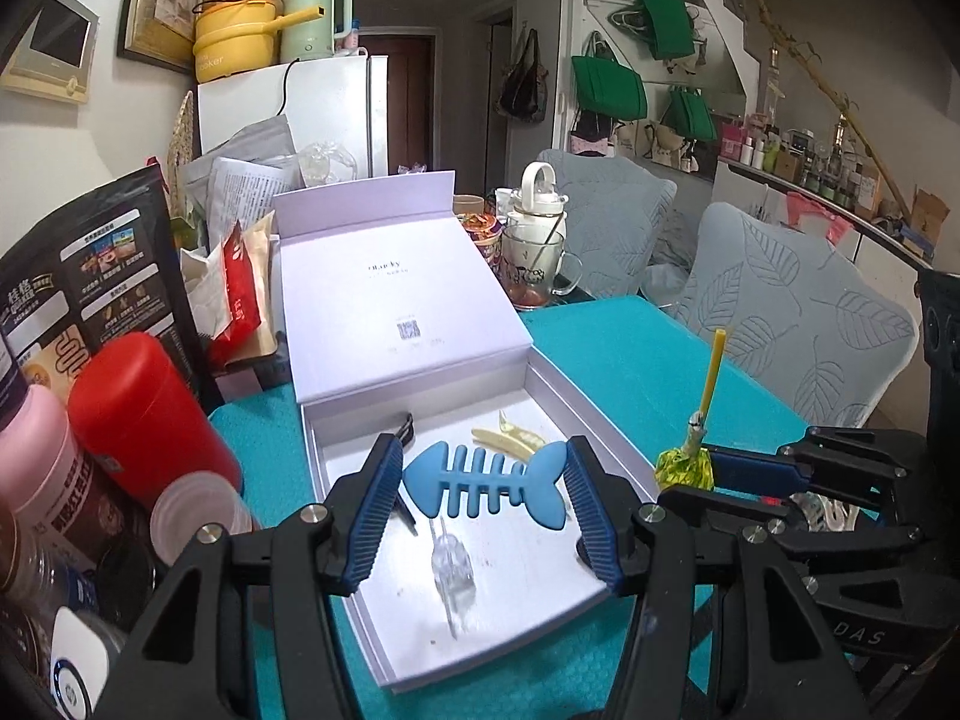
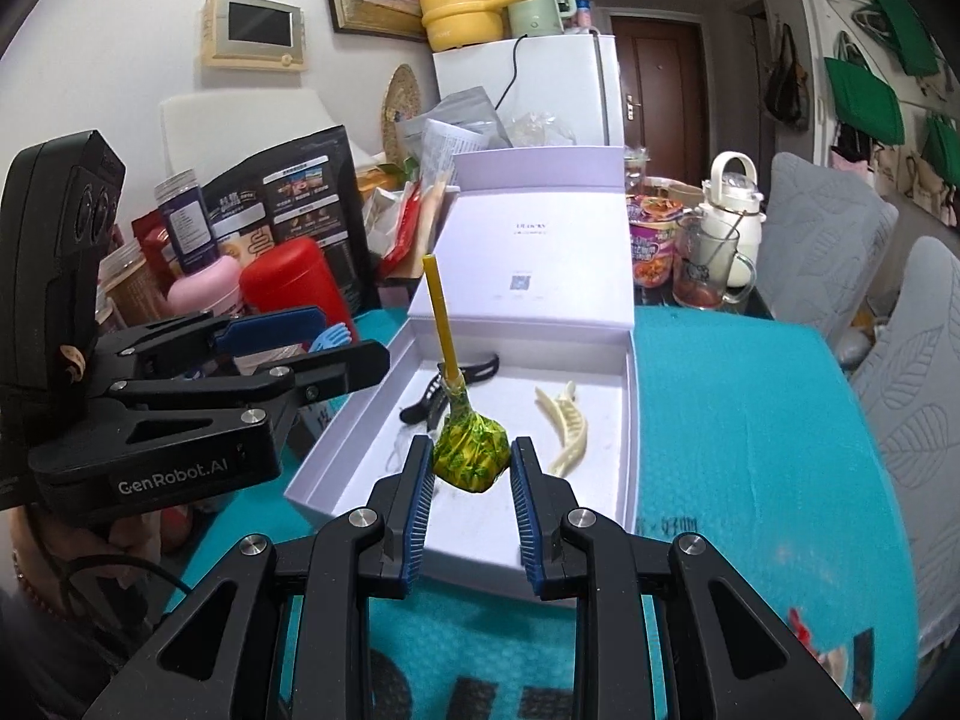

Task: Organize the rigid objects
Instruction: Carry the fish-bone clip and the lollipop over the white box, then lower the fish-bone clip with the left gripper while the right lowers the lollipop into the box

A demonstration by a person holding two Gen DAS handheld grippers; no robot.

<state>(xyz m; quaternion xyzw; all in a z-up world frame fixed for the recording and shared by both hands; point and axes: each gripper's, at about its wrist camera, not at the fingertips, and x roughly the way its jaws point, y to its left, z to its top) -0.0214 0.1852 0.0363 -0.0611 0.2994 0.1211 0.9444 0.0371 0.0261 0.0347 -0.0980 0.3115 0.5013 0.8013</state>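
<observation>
**Two toys held over the white box**

You have open room on the teal table [image 2: 750,420] to the right of the white box [image 2: 627,420]. On the left it is crowded: a red jar [image 1: 144,414], a pink jar [image 1: 36,450] and a black bag [image 1: 90,276] stand close to the box's left wall. The box lid [image 1: 384,300] stands open at the back edge.

Your left gripper [image 1: 483,480] tilts down over the box. Its pads squeeze one blue fish-bone toy [image 1: 486,480] by head and tail, above the box floor.

Your right gripper [image 2: 471,462] tilts down too, over the near part of the box. Its pads pinch one lollipop [image 2: 471,450] by its green and yellow wrapper, with the yellow stick pointing up.

Inside the box you can count one black clip [image 2: 432,396], one cream hair claw [image 2: 567,429] and one clear piece [image 1: 450,570].
</observation>
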